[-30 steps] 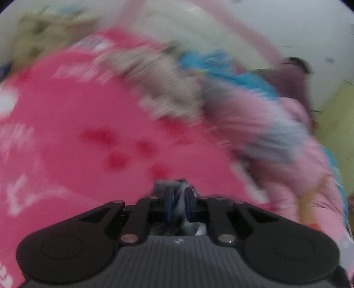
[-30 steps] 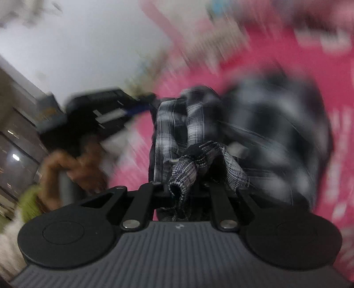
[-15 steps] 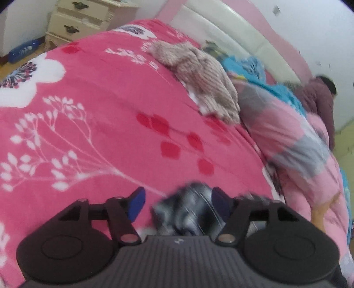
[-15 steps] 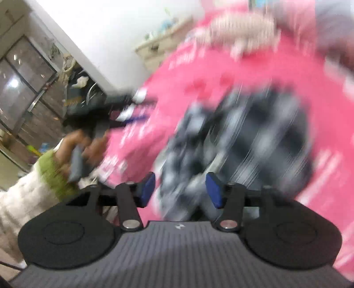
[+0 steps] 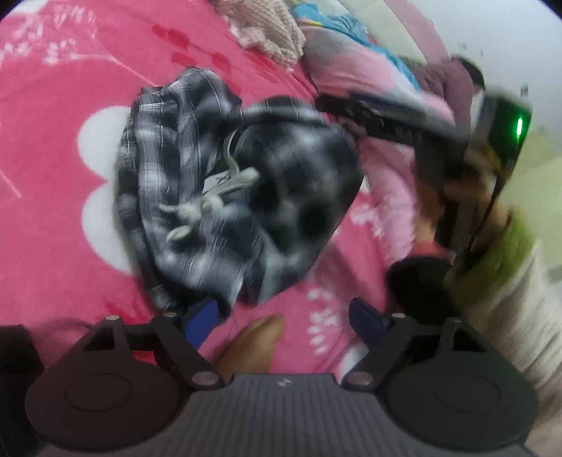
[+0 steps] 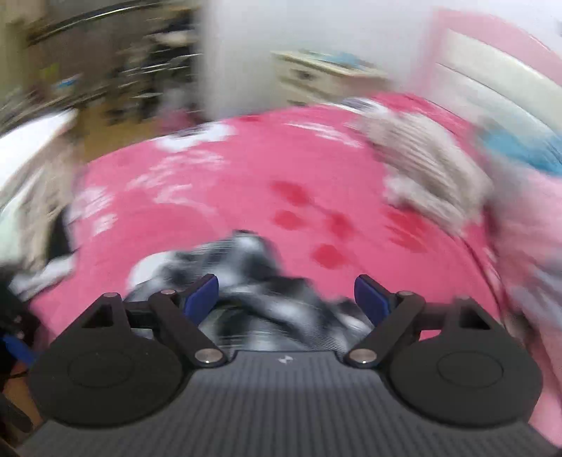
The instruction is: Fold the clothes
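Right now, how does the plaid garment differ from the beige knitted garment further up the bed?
The plaid garment is dark, black and white checked, with a pale drawstring on top; the beige knitted garment is light and plain-coloured. The plaid one lies bunched just ahead of the open left hand-held gripper, while the knitted one sits far off near the headboard end. Both are crumpled, unfolded, on the pink bedspread.

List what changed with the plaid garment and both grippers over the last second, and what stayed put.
Both grippers let go: a second ago the left gripper and right gripper were each shut on the plaid garment; now both stand open and it lies bunched on the pink bedspread, drawstring up. The beige knit garment and the bedding pile by the headboard stayed where they were.
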